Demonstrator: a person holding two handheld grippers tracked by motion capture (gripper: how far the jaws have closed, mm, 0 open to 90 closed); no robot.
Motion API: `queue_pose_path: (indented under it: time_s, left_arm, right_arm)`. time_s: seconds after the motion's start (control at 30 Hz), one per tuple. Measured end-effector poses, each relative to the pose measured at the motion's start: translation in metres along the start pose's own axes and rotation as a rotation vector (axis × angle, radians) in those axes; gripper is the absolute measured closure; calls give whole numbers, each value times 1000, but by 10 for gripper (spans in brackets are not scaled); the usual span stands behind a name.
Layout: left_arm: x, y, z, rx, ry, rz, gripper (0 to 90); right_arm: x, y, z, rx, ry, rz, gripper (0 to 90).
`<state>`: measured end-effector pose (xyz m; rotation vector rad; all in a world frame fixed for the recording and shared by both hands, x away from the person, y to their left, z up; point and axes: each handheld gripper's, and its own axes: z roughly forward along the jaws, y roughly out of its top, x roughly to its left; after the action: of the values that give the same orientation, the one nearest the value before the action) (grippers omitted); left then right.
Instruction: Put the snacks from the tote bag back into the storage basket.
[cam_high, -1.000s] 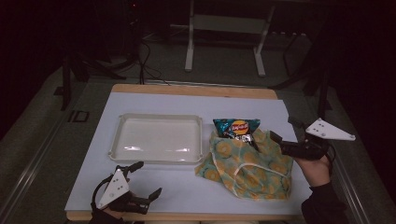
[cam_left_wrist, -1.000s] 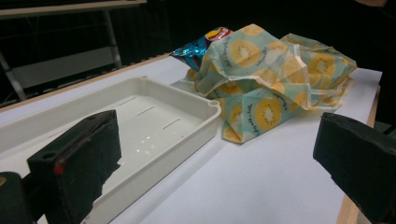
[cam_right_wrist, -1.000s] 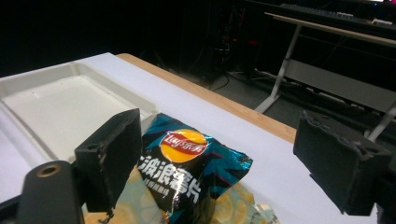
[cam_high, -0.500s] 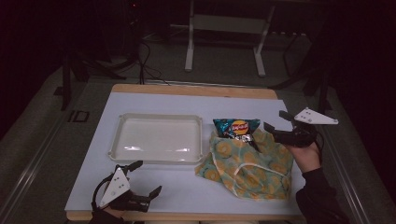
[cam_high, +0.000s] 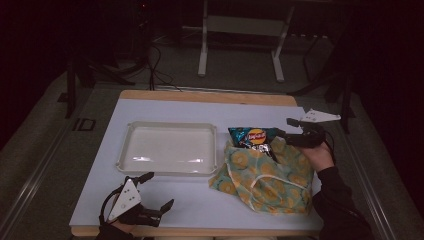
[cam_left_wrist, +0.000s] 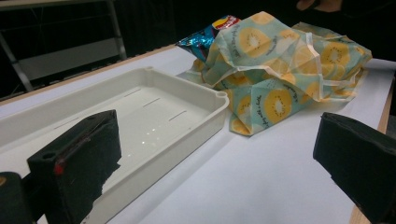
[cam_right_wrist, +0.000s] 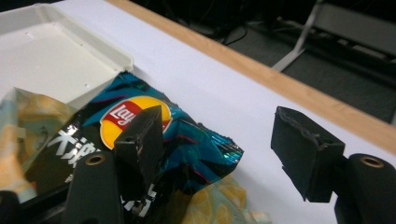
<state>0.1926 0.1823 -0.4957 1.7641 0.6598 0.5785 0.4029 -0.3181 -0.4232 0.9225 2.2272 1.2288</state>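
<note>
A blue Lay's chip bag pokes out of the far end of a yellow-and-teal fruit-print cloth bag on the right of the white table. My right gripper stands open just right of the chip bag. One jaw hangs over the bag's crinkled corner, the other over bare table. My left gripper is open near the front edge, pointing at the white tray, with nothing between its jaws.
The tray is empty and sits mid-table, its right rim close to the chip bag. A wooden strip edges the table's far side. Metal stand legs rise from the dark floor beyond.
My right gripper has moved left and away from the person, from the table's right edge to beside the chip bag. The left gripper has stayed put.
</note>
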Motion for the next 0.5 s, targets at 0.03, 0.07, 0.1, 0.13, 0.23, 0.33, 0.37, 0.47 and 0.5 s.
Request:
queue_pose_path:
  time_s: [0.03,0.07,0.1,0.13,0.23,0.33,0.37,0.47,0.5]
  left_arm:
    - [0,0,0,1,-1,0,13]
    - [0,0,0,3,0,0,13]
    - [0,-1,0,5,0,2,13]
    - [0,-1,0,5,0,2,13]
    - [1,-1,1,10,-5,0,13]
    - [1,-2,1,16,-9,4,13]
    - [1,-2,2,18,-10,3,13]
    - [1,-2,2,25,-15,4,13]
    - [1,-2,2,25,-16,3,13]
  right_arm:
    - [-2,-1,3,3,14,8,338]
    - [-4,-1,6,7,26,10,338]
    - [-6,-2,8,12,30,9,338]
    - [-8,-2,10,19,36,6,338]
    - [-13,-4,18,43,55,2,337]
    - [-17,-7,25,69,66,1,328]
    - [-19,-8,27,77,70,-1,328]
    - [-23,-13,34,99,83,13,326]
    - [-24,-14,37,109,84,13,326]
